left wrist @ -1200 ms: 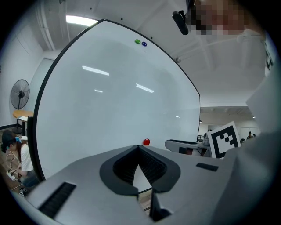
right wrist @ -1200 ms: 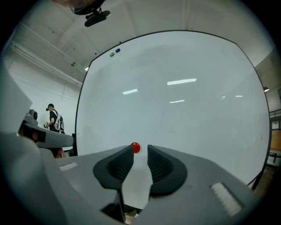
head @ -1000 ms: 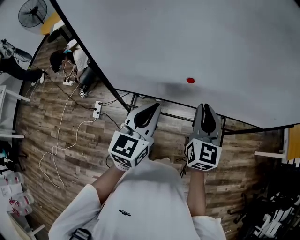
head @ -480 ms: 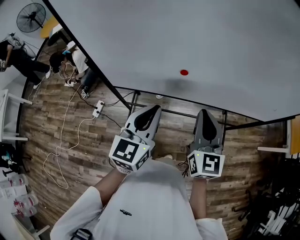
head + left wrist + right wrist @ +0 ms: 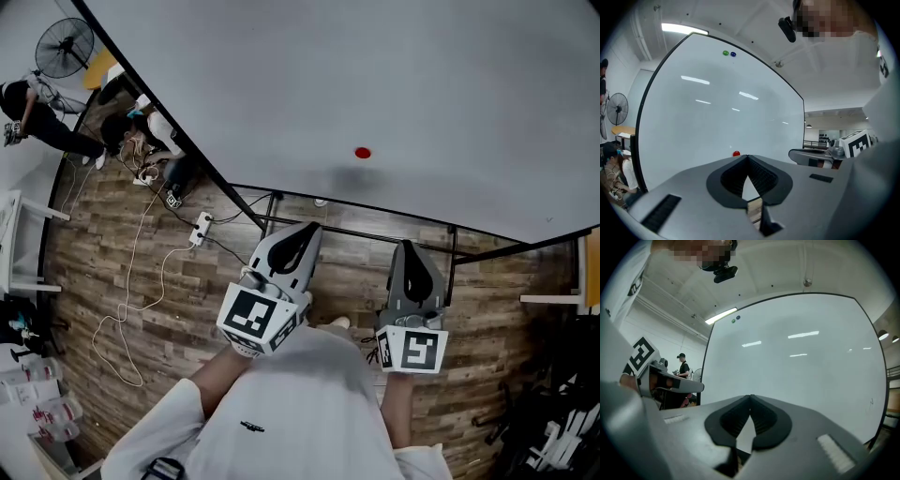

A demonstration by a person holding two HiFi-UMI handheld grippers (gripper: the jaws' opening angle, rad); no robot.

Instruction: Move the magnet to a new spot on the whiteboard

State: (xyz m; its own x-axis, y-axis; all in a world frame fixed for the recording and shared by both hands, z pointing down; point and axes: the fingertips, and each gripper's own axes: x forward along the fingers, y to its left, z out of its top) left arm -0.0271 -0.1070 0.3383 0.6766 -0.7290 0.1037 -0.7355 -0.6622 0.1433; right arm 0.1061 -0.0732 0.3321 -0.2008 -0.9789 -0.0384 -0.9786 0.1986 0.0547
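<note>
A person in a white top is standing at a whiteboard (image 5: 394,75), holding the left claw (image 5: 302,234) and the right claw (image 5: 413,251) roughly level, both pointing toward the board and stopping short of it. The head view is showing the red magnet (image 5: 362,153) sticking to the board above the gap between the two claws, well apart from both. This view alone is also taking in the wood floor (image 5: 347,277) and a fan (image 5: 64,45) far to the left. The left gripper view is showing that claw's jaws meeting at the tips, gripping nothing, with the red magnet peeking out just above them. High on the board, a green magnet (image 5: 725,53) and a blue magnet (image 5: 733,54) are sitting side by side, a pair the head view is not catching. The right gripper view is showing its jaws, which have just been closing, now meeting with nothing between them. It is catching the green and blue pair but not the red magnet, and a person in a cap (image 5: 683,364) is standing past the board's left edge.
</note>
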